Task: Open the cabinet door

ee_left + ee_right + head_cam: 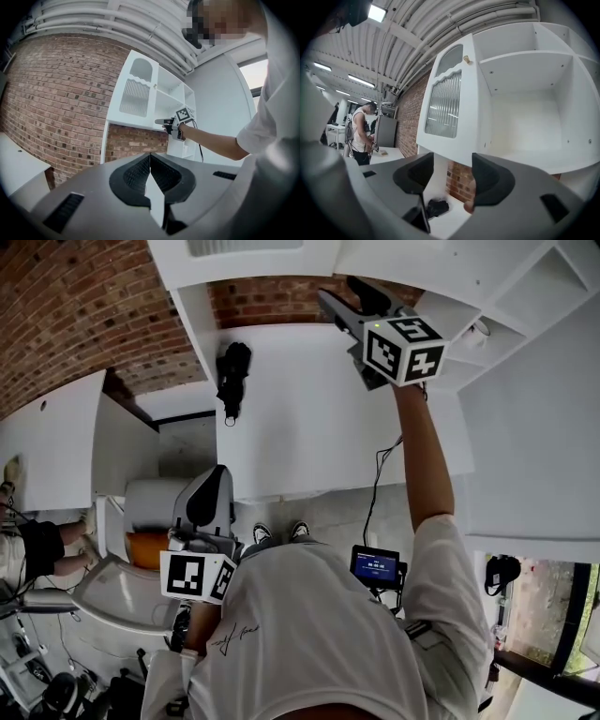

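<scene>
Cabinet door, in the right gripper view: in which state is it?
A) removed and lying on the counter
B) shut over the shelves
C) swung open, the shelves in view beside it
C: the cabinet door stands swung out to the left, and the white shelves show uncovered to its right.

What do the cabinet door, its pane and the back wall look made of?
Door: white painted wood or board, matte and smooth, no grain showing.
Pane: ribbed translucent glass, perhaps plastic; its vertical ridges catch the light.
Wall: bare red brick, rough, with pale mortar joints visible.
</scene>
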A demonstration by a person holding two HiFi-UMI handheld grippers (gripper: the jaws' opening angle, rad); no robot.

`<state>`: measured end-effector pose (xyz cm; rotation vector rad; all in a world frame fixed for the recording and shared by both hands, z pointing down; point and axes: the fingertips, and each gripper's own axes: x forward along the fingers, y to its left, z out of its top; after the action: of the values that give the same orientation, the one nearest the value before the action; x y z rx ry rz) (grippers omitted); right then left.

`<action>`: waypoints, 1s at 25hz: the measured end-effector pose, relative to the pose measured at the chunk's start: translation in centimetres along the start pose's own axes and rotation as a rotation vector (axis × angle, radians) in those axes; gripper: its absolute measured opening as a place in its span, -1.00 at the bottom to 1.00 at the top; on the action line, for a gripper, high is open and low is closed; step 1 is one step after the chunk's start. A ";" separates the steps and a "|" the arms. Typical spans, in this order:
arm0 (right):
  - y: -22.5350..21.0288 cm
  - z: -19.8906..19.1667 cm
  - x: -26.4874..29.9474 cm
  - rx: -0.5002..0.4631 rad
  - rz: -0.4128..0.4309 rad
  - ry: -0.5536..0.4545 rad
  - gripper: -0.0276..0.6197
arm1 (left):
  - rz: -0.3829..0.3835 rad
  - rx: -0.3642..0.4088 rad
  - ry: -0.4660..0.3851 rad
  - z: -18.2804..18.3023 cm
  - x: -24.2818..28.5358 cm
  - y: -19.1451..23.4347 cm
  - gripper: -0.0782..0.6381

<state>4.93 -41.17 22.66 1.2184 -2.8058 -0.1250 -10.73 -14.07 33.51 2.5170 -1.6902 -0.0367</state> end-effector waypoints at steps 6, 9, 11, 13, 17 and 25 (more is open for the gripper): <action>-1.5 0.2 2.1 0.010 0.012 -0.043 -0.09 | 0.000 -0.001 0.016 -0.6 0.3 -0.3 -0.73; -2.4 -0.4 3.4 0.043 0.001 -0.024 -0.08 | 0.009 -0.001 0.020 -0.6 0.4 0.1 -0.73; -2.8 -0.6 4.2 0.062 -0.003 -0.024 -0.07 | 0.018 0.000 0.022 -0.5 0.6 0.5 -0.73; -3.1 -0.6 4.8 0.071 -0.005 -0.021 -0.06 | 0.030 0.001 0.024 -0.5 0.7 0.8 -0.73; -3.2 -0.9 6.1 0.078 -0.005 -0.009 -0.06 | 0.050 -0.005 0.028 -0.6 0.8 1.3 -0.73; -3.4 -0.6 6.7 0.099 -0.031 -0.044 -0.06 | 0.091 -0.024 0.032 -1.0 0.5 2.2 -0.73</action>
<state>2.93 -48.44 23.20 1.2956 -2.8625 -0.0151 -12.47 -15.26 34.73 2.4074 -1.7794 -0.0083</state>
